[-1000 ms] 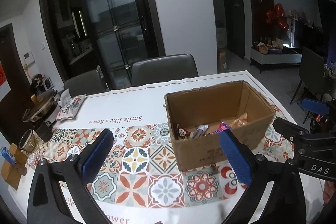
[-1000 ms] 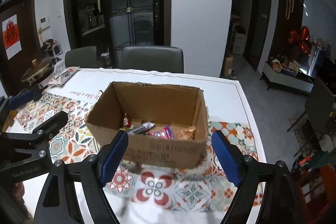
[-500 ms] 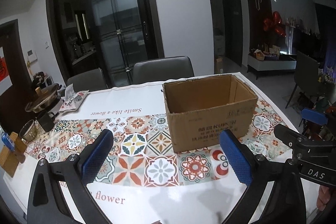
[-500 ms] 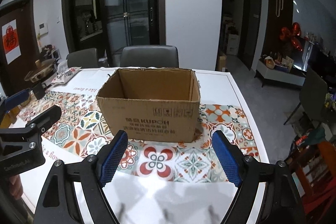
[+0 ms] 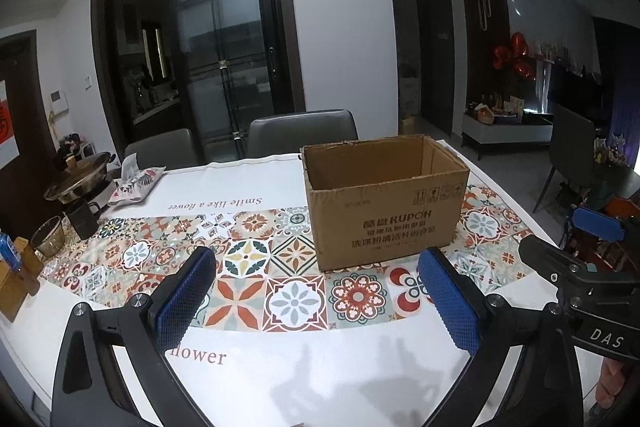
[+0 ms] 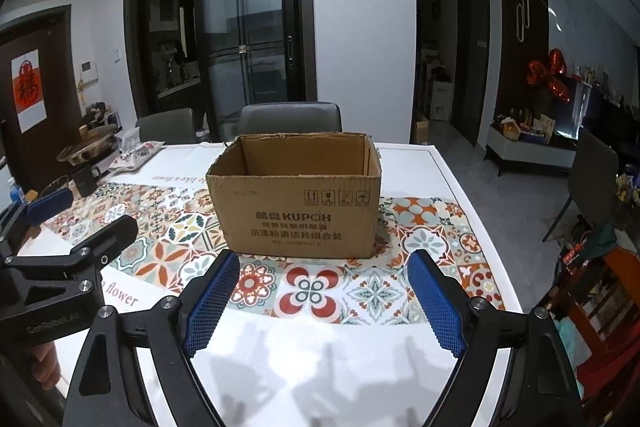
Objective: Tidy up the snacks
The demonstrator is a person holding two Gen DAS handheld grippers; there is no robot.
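An open brown cardboard box (image 5: 384, 223) (image 6: 296, 211) stands on the patterned tablecloth (image 5: 248, 251), its printed side facing me. From this low angle its inside is hidden and no snacks show. My left gripper (image 5: 316, 255) hangs open over the cloth, in front of the box and a little to its left, with nothing between its blue pads. My right gripper (image 6: 324, 258) sits just in front of the box; its jaws are opening and hold nothing. Each gripper also shows at the edge of the other's view.
A metal pot (image 5: 80, 179), a black mug (image 5: 82, 219), a glass bowl (image 5: 48, 237) and a tissue pack (image 5: 136, 181) sit at the table's far left. Two grey chairs (image 5: 302, 131) stand behind the table. White tablecloth lies in front of the grippers.
Both grippers have drawn back from the box and sunk a little. The snacks seen inside the box before are now hidden behind its front wall.
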